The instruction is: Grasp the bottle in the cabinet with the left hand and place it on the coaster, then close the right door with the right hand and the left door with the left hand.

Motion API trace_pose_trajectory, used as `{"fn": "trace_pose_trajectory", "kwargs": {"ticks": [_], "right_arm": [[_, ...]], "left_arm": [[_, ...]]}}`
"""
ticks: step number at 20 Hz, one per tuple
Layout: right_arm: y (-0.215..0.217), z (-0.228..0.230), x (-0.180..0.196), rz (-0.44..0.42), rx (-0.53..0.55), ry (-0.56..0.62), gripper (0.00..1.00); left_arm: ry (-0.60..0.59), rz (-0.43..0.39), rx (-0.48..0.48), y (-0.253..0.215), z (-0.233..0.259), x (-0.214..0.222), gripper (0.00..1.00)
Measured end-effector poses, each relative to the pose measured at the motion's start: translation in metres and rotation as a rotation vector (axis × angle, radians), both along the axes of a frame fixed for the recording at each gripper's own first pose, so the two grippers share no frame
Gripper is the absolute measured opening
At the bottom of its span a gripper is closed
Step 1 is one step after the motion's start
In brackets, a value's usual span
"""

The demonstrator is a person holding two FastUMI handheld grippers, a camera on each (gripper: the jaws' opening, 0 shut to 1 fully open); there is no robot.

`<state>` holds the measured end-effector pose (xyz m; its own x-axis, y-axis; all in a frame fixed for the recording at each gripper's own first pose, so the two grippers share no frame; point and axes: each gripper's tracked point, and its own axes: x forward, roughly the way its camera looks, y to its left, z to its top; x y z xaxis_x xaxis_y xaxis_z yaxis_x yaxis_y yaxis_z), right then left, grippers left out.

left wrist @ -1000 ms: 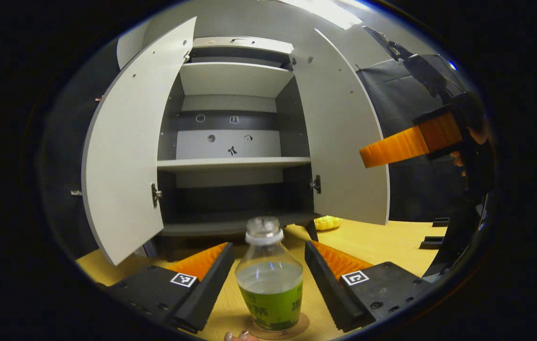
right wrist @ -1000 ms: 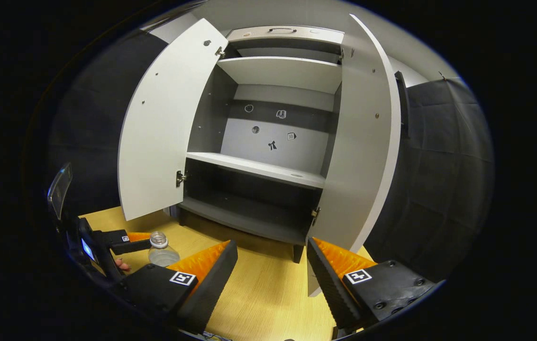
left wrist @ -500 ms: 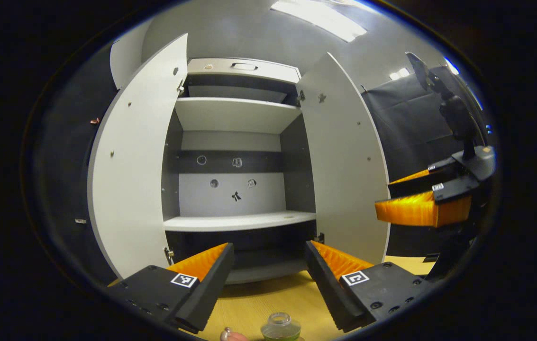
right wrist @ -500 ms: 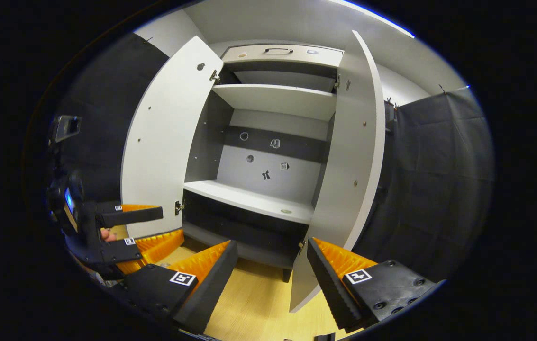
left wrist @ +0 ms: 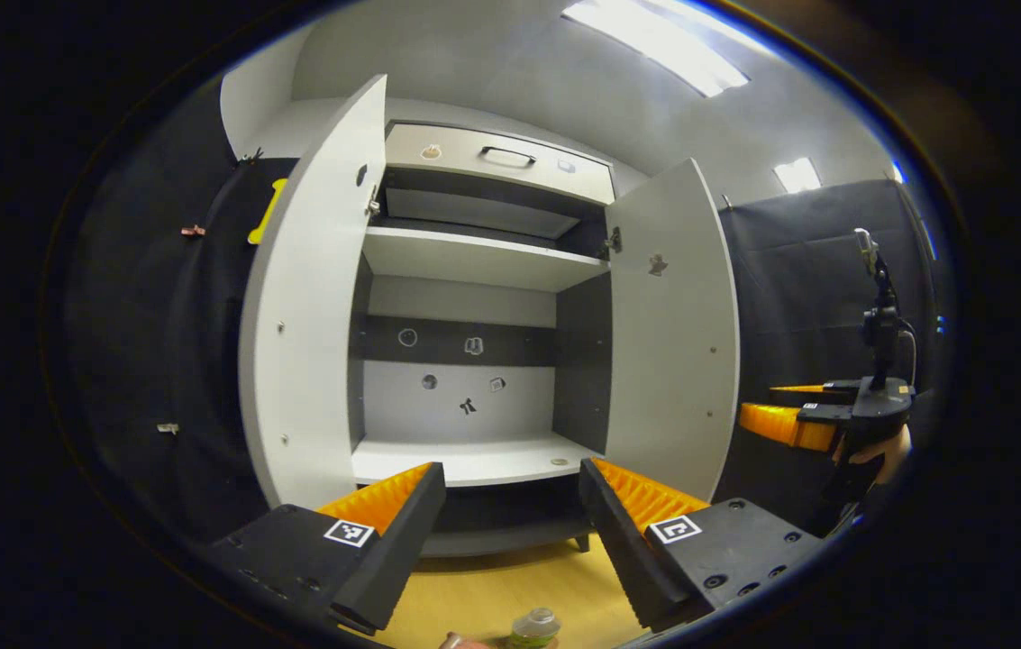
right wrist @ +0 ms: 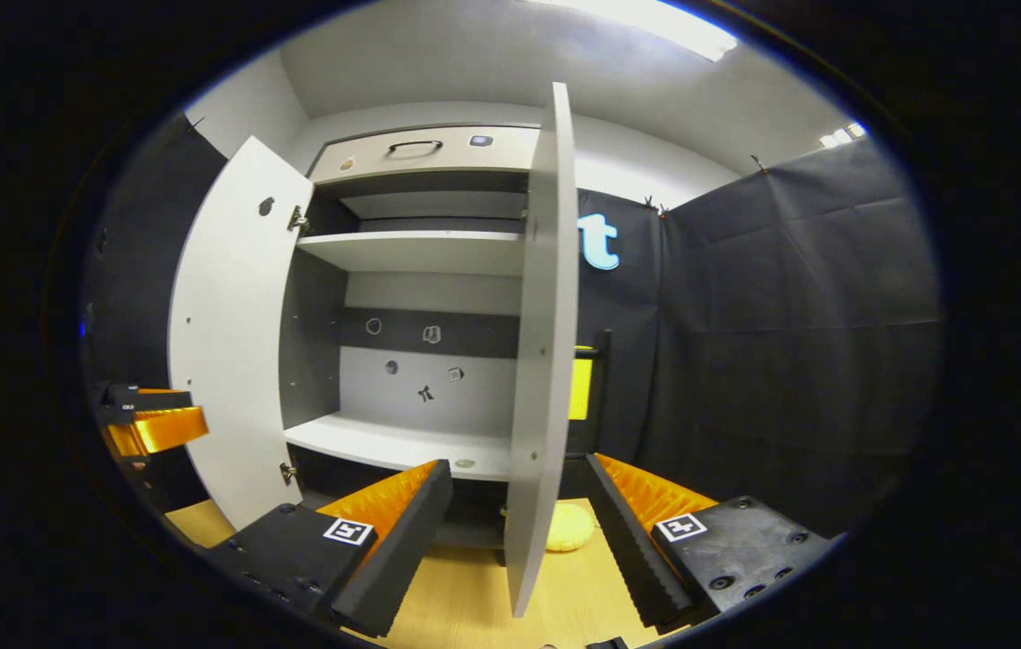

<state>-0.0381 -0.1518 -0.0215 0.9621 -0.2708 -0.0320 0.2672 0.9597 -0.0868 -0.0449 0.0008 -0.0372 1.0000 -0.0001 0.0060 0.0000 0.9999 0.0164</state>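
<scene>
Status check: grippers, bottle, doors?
Left gripper open, right gripper open astride right door edge. Bottle on table. Both doors open, left door untouched.

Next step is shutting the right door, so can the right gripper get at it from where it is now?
Probably yes: the right gripper is open, the right door stands edge-on between its fingers, and nothing blocks it.

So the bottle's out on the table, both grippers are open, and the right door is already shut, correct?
Not quite: the right door is open, seen edge-on between the right gripper's fingers in the right gripper view. The bottle is out on the table, and the left gripper is open too.
</scene>
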Motion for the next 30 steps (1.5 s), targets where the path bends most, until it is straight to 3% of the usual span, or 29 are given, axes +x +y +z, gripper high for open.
{"fn": "trace_pose_trajectory", "kwargs": {"ticks": [3, 8, 13, 18, 23, 30], "right_arm": [[-0.035, 0.007, 0.003, -0.077, 0.024, -0.016, 0.98], [-0.068, 0.012, 0.019, -0.129, 0.034, -0.045, 0.98], [-0.074, 0.012, 0.039, -0.111, 0.038, -0.042, 0.97], [-0.067, 0.012, 0.043, -0.080, 0.029, -0.056, 0.96], [-0.038, 0.009, 0.050, -0.043, 0.070, -0.053, 0.96], [0.036, -0.003, 0.089, 0.126, 0.088, -0.024, 0.96]], "left_arm": [[0.005, 0.115, 0.029, 0.051, 0.018, -0.024, 0.95], [0.043, 0.291, 0.070, 0.122, 0.020, -0.058, 0.95], [0.082, 0.394, -0.037, 0.155, 0.004, -0.068, 0.95], [0.085, 0.510, -0.015, 0.199, 0.001, -0.080, 0.95], [0.083, 0.532, 0.007, 0.214, 0.002, -0.075, 0.95], [0.058, 0.459, 0.004, 0.203, 0.004, -0.043, 0.95]]}}
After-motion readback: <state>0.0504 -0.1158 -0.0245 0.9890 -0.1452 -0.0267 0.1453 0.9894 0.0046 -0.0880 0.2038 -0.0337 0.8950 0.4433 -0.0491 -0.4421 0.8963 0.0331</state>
